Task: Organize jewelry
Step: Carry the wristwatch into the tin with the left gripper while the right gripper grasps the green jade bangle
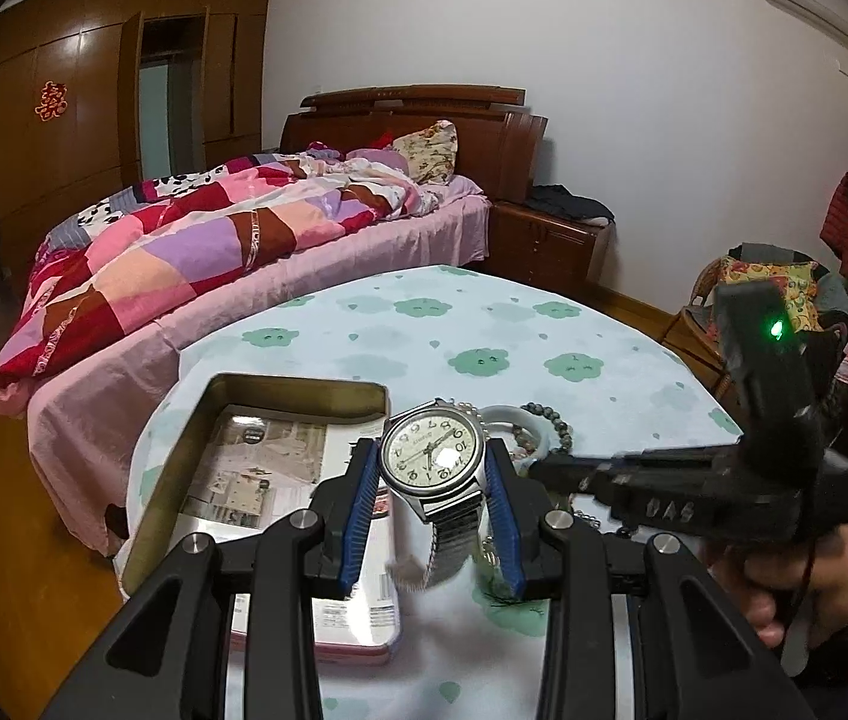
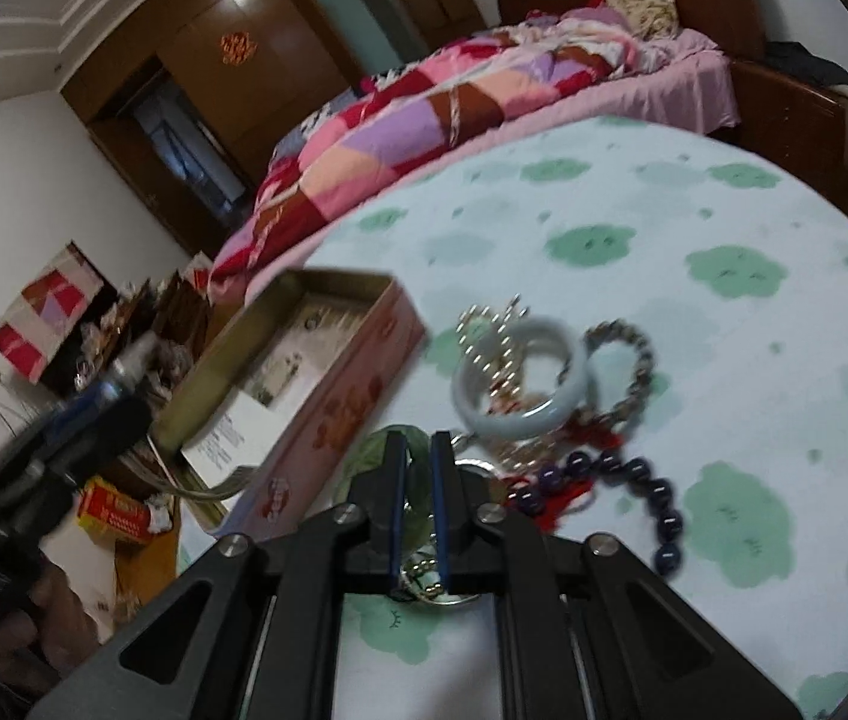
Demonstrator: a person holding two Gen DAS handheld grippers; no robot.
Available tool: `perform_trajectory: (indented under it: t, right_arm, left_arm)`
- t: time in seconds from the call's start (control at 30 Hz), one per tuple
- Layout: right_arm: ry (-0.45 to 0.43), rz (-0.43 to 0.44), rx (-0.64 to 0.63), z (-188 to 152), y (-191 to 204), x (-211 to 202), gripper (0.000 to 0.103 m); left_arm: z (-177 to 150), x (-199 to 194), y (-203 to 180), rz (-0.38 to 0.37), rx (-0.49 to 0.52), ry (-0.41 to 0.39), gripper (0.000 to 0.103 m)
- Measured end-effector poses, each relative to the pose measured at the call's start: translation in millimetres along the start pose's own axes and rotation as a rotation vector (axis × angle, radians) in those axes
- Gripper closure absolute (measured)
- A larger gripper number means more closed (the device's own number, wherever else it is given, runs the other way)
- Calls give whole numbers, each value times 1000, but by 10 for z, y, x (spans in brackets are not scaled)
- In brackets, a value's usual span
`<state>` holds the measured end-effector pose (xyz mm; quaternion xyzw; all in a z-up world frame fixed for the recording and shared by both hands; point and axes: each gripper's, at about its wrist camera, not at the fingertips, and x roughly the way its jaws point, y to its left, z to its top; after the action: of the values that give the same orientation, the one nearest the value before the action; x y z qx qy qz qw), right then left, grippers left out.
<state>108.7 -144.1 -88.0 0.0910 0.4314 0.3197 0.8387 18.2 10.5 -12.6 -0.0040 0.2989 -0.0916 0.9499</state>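
A wristwatch (image 1: 431,457) with a pale dial and a metal stretch band is gripped between the blue pads of the left gripper (image 1: 433,501), the jaws partly closed against the sides of its case, and it is held above the table (image 1: 364,336) just beside the right wall of an open tin box (image 1: 280,387). The box (lined with printed paper) stands on a pale cloth patterned with green clouds. The right gripper (image 2: 418,507) is seen with its jaws almost fully closed; whether anything is caught between them cannot be told. Just beyond its tips a small heap of jewelry is spread: a pale jade bangle (image 2: 523,375), a grey-green bead bracelet (image 2: 634,354) touching it, a dark bead strand (image 2: 634,480) and a chain of small silver beads (image 2: 493,330).
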Motion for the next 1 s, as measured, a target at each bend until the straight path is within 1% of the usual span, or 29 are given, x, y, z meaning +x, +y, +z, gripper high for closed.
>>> perform_trajectory:
  t: [0.1,0.23,0.33,0.43,0.63,0.67,0.87,1.0]
  right_arm:
    - [-4,6,-15,49,66,18,92]
    - [-35,7,-48,217,197,-41,92]
    - [-51,5,-70,366,297,-24,92]
    - [-56,10,-81,507,394,47,92]
    - [-49,-21,-106,691,529,357,92]
    - [-45,-26,-103,712,528,424,92]
    - [-19,-52,-92,745,503,683,92]
    - [7,-78,-95,718,492,822,92]
  left_arm:
    - [25,-1,61,12,-3,-5,67]
    - [103,19,165,39,11,-14,67]
    - [202,73,322,65,13,-21,67]
    - [272,182,502,88,3,-10,67]
    - [334,497,758,109,5,53,67]
    - [340,554,803,122,5,63,67]
    - [345,871,992,157,4,133,67]
    - [324,1017,1092,173,-6,171,67]
